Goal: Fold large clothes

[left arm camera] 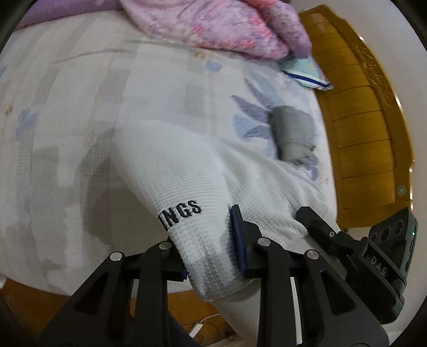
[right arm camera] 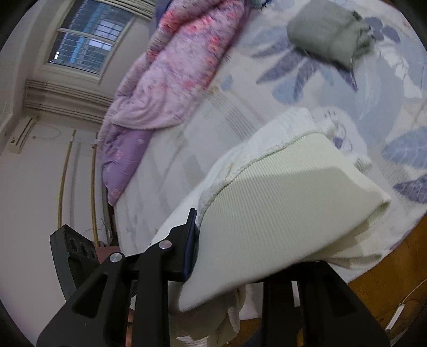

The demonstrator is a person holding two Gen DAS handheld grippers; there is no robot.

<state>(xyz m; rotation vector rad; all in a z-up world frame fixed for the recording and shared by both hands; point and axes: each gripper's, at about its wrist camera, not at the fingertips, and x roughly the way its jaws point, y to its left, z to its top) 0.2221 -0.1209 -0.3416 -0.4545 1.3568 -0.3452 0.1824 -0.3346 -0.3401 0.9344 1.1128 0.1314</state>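
Your left gripper (left arm camera: 213,248) pinches the white garment (left arm camera: 186,186), lettered "INGS", low in its frame. Only the right wrist view shows the ribbed cream hem (right arm camera: 280,208), clamped in your right gripper (right arm camera: 226,253), and a window (right arm camera: 88,45) upper left. Beyond lie the bed (left arm camera: 80,93), pink quilt (left arm camera: 213,24), grey bundle (left arm camera: 292,130) and wooden bed frame (left arm camera: 360,133).

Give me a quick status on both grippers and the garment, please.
Left gripper shut on white garment. Right gripper shut on its ribbed hem. Grey bundle clear.
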